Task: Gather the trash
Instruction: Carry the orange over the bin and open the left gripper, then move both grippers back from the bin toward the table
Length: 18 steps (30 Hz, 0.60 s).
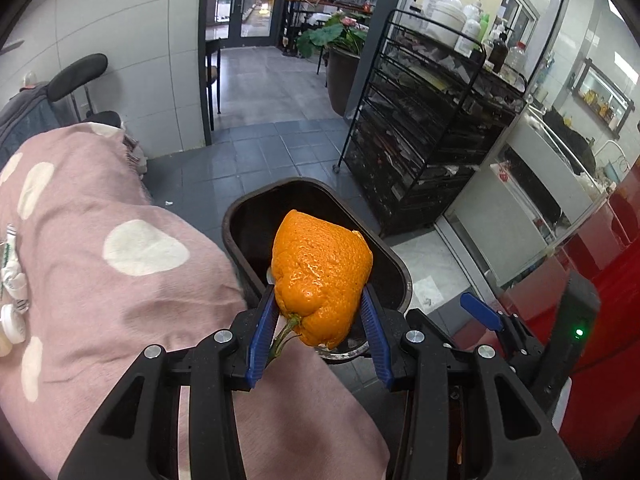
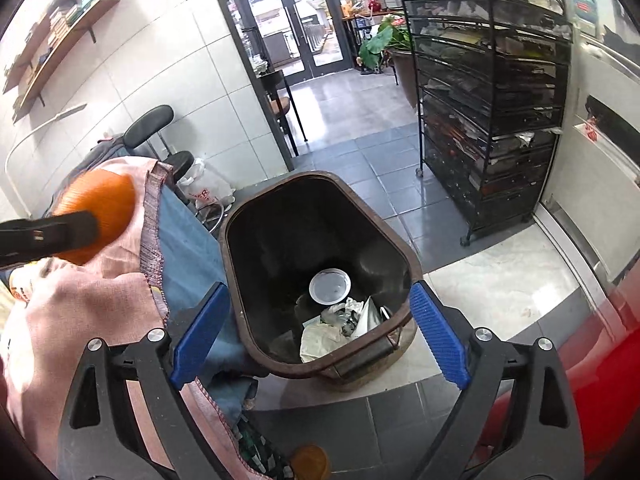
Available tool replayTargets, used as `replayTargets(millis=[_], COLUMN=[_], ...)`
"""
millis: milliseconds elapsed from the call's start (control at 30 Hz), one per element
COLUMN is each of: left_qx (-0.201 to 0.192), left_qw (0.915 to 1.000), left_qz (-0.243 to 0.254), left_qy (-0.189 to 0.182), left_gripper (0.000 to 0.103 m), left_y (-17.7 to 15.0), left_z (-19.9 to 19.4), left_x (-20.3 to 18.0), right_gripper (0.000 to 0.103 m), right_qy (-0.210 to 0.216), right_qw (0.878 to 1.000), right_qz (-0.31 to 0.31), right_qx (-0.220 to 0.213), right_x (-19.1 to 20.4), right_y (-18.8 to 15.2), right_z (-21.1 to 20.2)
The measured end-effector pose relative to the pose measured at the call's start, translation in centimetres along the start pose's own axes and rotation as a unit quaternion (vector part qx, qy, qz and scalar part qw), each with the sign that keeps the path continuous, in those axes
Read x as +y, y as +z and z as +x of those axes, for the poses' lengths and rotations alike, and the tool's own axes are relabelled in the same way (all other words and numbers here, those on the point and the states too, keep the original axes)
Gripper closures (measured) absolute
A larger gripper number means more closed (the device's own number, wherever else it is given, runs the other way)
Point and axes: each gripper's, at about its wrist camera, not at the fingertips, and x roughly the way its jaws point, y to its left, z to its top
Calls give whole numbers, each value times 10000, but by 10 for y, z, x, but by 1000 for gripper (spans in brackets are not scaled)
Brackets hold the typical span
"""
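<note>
My left gripper (image 1: pixel 320 308) is shut on an orange peel (image 1: pixel 320 276) with a green stem, held above the near rim of a dark brown trash bin (image 1: pixel 236 216). In the right wrist view the peel (image 2: pixel 100 204) shows at the left, over the pink cloth. My right gripper (image 2: pixel 320 340) is open and empty, its blue pads either side of the bin (image 2: pixel 320 184). Inside the bin lie a white round lid (image 2: pixel 330 286) and crumpled paper wrappers (image 2: pixel 340 324).
A pink cloth with white dots (image 1: pixel 120 272) covers the table on the left, with white wrappers (image 1: pixel 12 272) at its edge. A black wire rack (image 1: pixel 424 128) stands on the tiled floor to the right. A red surface (image 2: pixel 600 380) is at the right.
</note>
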Motion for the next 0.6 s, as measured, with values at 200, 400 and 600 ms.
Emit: replayTargets(millis=[200, 400, 600], left_qx=[170, 423, 204], left_qw=[9997, 9989, 9991], left_qz=[171, 186, 255], left_qy=[109, 88, 258], left_gripper=[62, 59, 25], left_y=[7, 11, 8], left_z=[22, 45, 45], left_x=[-14, -20, -21], right_gripper=[13, 13, 13], right_qy=[-19, -3, -41], right_qw=[10000, 10000, 9999], right_qz=[26, 29, 128], right_qx=[-32, -67, -106], right_x=[-5, -8, -16], right_y=[-2, -1, -2], right_z=[-4, -8, -11])
